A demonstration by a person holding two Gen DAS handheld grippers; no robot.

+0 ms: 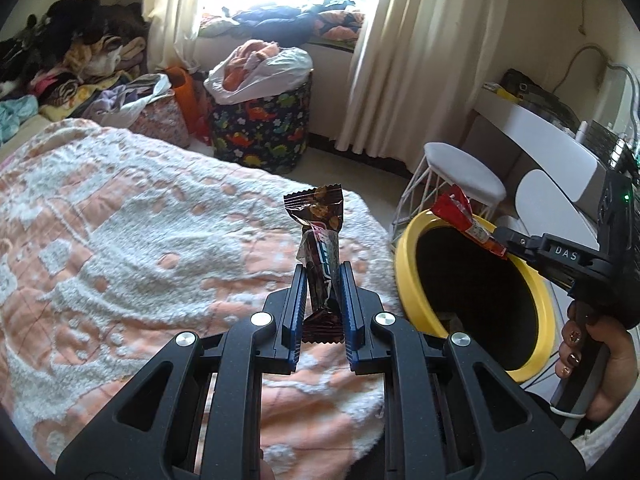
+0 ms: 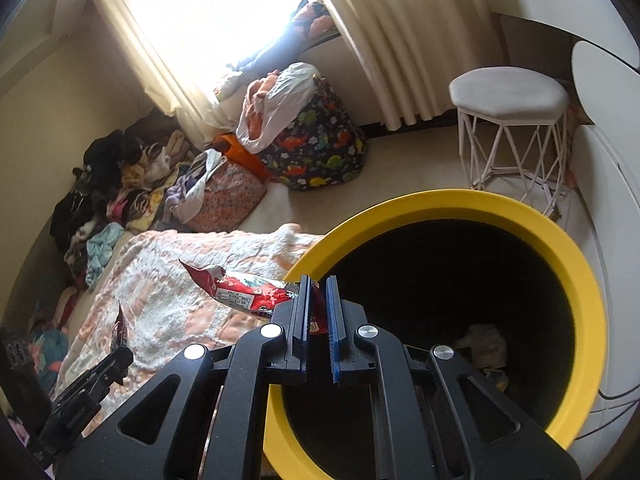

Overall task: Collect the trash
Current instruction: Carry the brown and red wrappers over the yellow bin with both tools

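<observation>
**Both wrappers gripped, bin drop pending**

Left wrist view: left tool (image 1: 323, 280) is clamped on a dark brown snack wrapper (image 1: 320, 236), which stands upright between the blue pads and sticks out ahead of the tips. Below and ahead of the tool is the bed blanket (image 1: 120, 220), pink and white; no other litter shows on it here. To the tool's right sits the yellow-rimmed trash bin (image 1: 404, 276), mouth open, dark inside. The right tool (image 1: 505, 245) comes in from the far right, held by a hand (image 1: 592, 360), and pinches a red wrapper (image 1: 460, 212) that hangs over the bin's rim. The brown wrapper is not over the bin yet; it is above the blanket, just left of the rim.

Right wrist view: right tool (image 2: 318, 312) has its pads pressed together on the red wrapper (image 2: 248, 288), whose bulk trails out to the tool's left, over the blanket edge. Directly ahead and below is the bin (image 2: 440, 204), filling most of the frame; something pale, probably earlier trash (image 2: 484, 346), lies at the bottom. The left tool (image 2: 120, 350) peeks in at lower left with the tip of the brown wrapper (image 2: 121, 326).

Progress, my read: both pickups done and some trash looks binned. Left: release the red wrapper into the bin, bring the brown one over the rim, drop it. Whether more litter remains elsewhere can't be told.
</observation>
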